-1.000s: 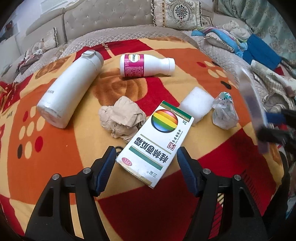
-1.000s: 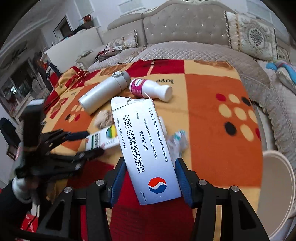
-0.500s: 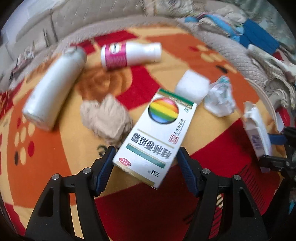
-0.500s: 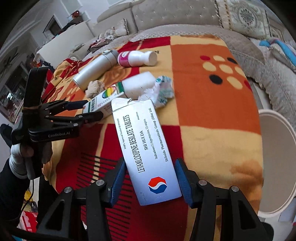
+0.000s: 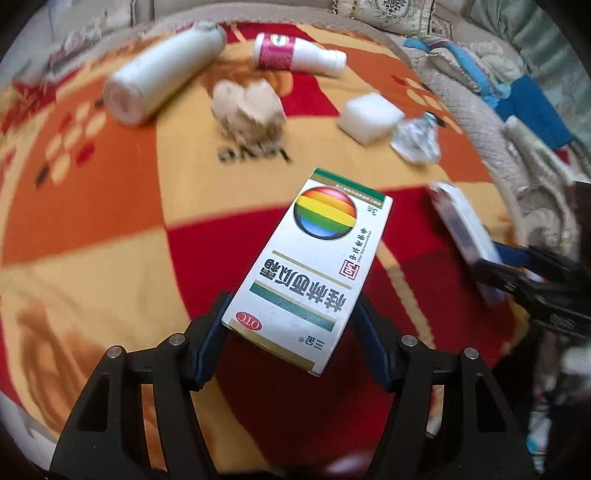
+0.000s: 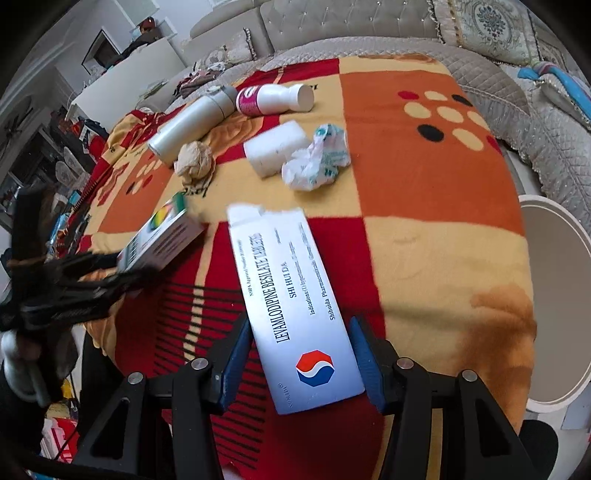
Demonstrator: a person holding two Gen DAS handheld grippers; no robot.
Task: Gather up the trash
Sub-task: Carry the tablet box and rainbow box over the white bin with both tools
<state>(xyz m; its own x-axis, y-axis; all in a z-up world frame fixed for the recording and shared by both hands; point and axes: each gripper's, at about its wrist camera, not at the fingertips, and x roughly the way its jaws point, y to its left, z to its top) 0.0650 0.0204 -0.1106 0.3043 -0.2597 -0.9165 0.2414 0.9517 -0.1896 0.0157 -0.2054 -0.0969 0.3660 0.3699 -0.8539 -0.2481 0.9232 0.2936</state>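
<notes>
My left gripper (image 5: 291,328) is shut on a white medicine box with a rainbow ball (image 5: 314,266) and holds it above the blanket; it also shows in the right wrist view (image 6: 162,236). My right gripper (image 6: 299,354) is shut on a white tablet box (image 6: 291,295), seen edge-on in the left wrist view (image 5: 465,236). On the blanket lie a crumpled beige paper (image 5: 247,109), a crumpled plastic wrapper (image 6: 317,158), a white foam block (image 6: 275,146), a pink-labelled bottle (image 6: 273,98) and a white flask (image 6: 192,123).
A red, orange and yellow blanket (image 6: 424,158) covers the bed. A round white bin (image 6: 557,295) stands at the bed's right side. A tufted headboard (image 6: 351,22), pillows and loose clothes lie beyond.
My left gripper has lifted the rainbow box and drawn it back from the other items. My right gripper has pulled back and right with the tablet box.
</notes>
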